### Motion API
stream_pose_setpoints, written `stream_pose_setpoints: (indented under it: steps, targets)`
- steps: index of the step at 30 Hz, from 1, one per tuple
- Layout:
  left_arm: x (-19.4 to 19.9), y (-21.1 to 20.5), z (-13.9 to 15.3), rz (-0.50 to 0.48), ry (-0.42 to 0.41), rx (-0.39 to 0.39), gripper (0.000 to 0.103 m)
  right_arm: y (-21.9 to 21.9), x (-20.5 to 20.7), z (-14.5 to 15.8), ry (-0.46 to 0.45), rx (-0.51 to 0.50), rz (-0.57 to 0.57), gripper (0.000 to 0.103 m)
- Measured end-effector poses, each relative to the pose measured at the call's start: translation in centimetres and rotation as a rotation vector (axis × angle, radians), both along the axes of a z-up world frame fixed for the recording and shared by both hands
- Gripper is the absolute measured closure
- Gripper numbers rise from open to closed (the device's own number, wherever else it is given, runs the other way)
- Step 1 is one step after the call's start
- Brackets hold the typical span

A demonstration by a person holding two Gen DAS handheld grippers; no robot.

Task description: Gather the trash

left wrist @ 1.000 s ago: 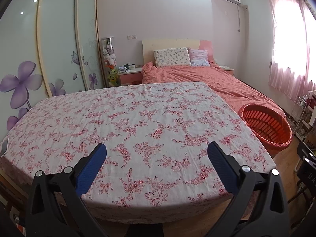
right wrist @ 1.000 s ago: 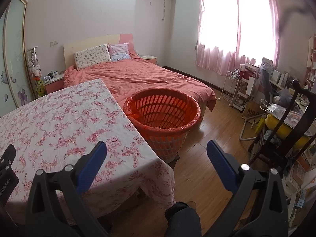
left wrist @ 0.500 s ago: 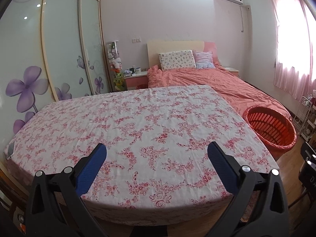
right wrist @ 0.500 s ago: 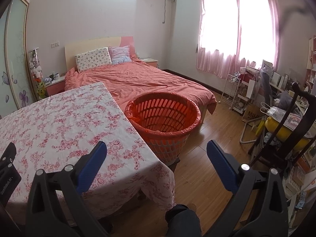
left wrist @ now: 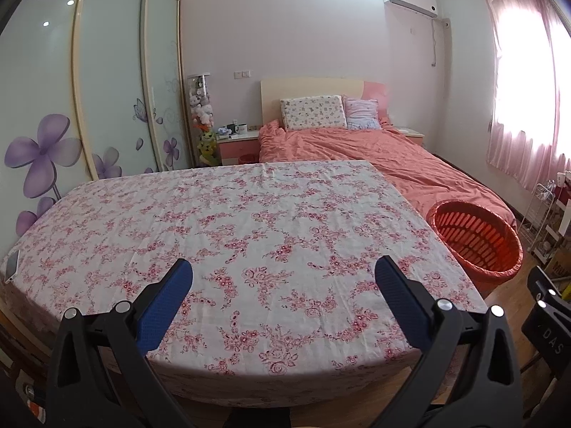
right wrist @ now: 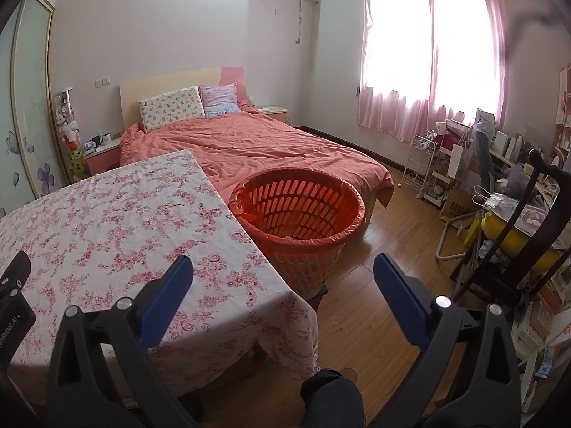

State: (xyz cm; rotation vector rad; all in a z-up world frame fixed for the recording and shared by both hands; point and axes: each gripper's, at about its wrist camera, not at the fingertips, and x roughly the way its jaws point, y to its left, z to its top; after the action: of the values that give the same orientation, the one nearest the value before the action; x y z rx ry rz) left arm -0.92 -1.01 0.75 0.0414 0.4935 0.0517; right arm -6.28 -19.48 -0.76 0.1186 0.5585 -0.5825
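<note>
Item: trash. None visible on worktop (left wrist: 271, 235) ahead of left claw (left wrist: 283, 274); location can't be told from either view.
Bin: orange slotted basket (right wrist: 299, 210) w/ thin liner, on floor just ahead of right claw (right wrist: 283, 271), touching worktop's far-right edge, beside bed (right wrist: 257, 142).
Claws: both released, jaws spread wide, holding nothing.
Handling (est.): basket light, stiff plastic; grip at rim. Liner soft, slippery, prob. tears easily.
Writing: "MUJ" partial on brown box (right wrist: 455, 208), far right of right claw; "DAS" on black part (left wrist: 547, 335) at left view's right edge.
</note>
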Motion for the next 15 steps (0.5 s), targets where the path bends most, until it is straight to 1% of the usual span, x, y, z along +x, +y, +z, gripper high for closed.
stream_pose_setpoints:
  steps: [5,15]
  targets:
    - [-0.18,-0.14,0.21,-0.006,-0.011,-0.002,0.002,0.11,-0.12,0.29,-0.008,-0.002,0.003,0.004]
    - [-0.11,-0.06,0.13,-0.002,-0.005,-0.007,0.002,0.09,-0.14,0.34,-0.008,-0.002,0.003,0.004]
